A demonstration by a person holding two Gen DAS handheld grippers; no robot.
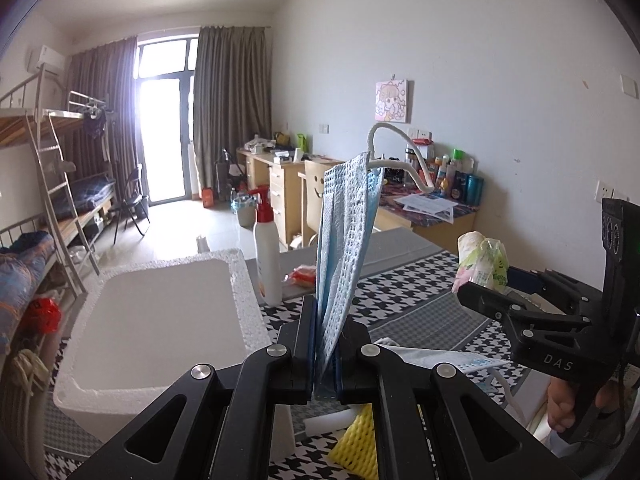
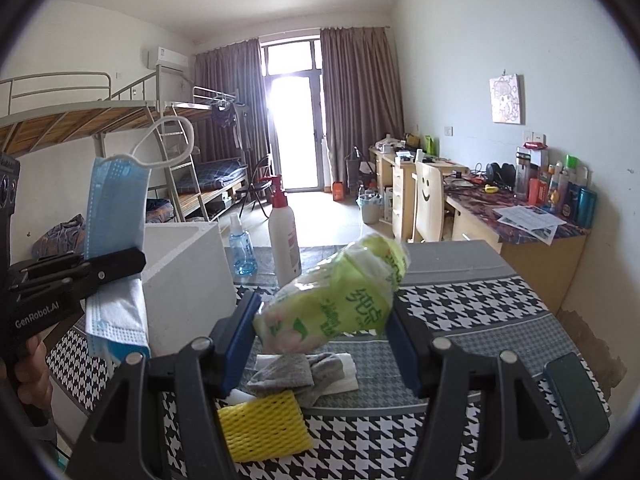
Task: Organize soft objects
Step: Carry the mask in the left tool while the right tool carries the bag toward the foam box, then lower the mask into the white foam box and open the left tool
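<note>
A blue face mask (image 1: 344, 240) stands upright, pinched at its lower edge. At three o'clock, a green tissue pack (image 2: 340, 300) hangs tilted above the surface.

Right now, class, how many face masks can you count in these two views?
2: one mask clamped upright in the left gripper, and a second mask lying on the table beneath. Others may be hidden.
</note>
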